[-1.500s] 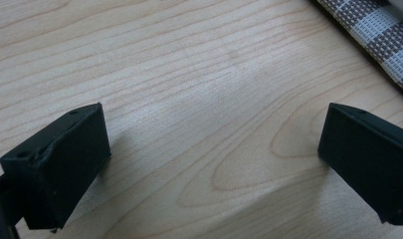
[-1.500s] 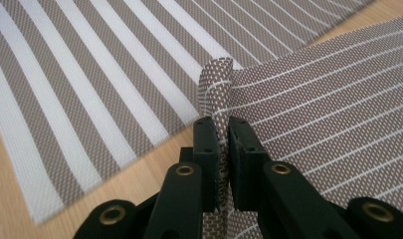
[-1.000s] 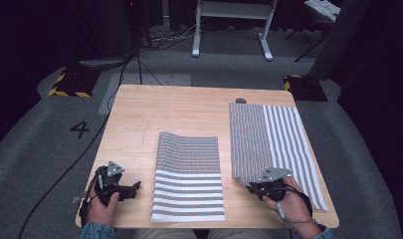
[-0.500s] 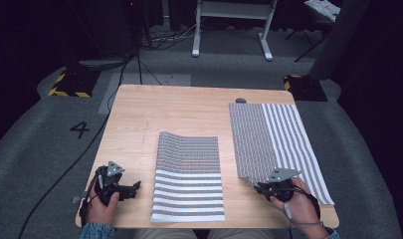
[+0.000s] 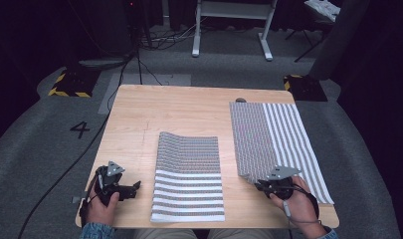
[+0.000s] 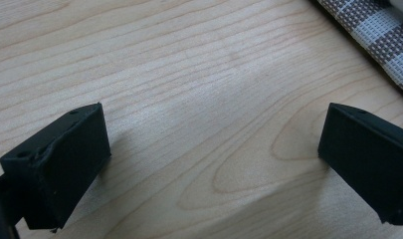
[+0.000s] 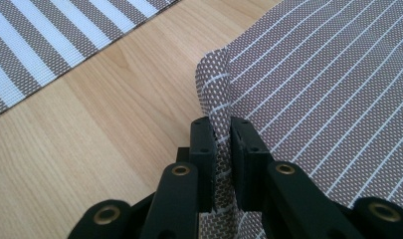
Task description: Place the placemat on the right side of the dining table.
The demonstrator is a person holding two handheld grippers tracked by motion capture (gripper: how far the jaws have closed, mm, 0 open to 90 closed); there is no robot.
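1. Right gripper (image 5: 258, 185): fingers clenched on the near-left corner of the brown-and-white striped woven placemat (image 5: 278, 139), right of frame.
2. Left gripper (image 5: 134, 187): fingers released, resting on the light wooden tabletop (image 5: 189, 109), lower left.
3. Second striped woven placemat (image 5: 188, 179): flat, centre, untouched.

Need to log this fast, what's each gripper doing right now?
Left gripper: open, holding nothing, over the table.
Right gripper: closed on the near corner of the right mat.
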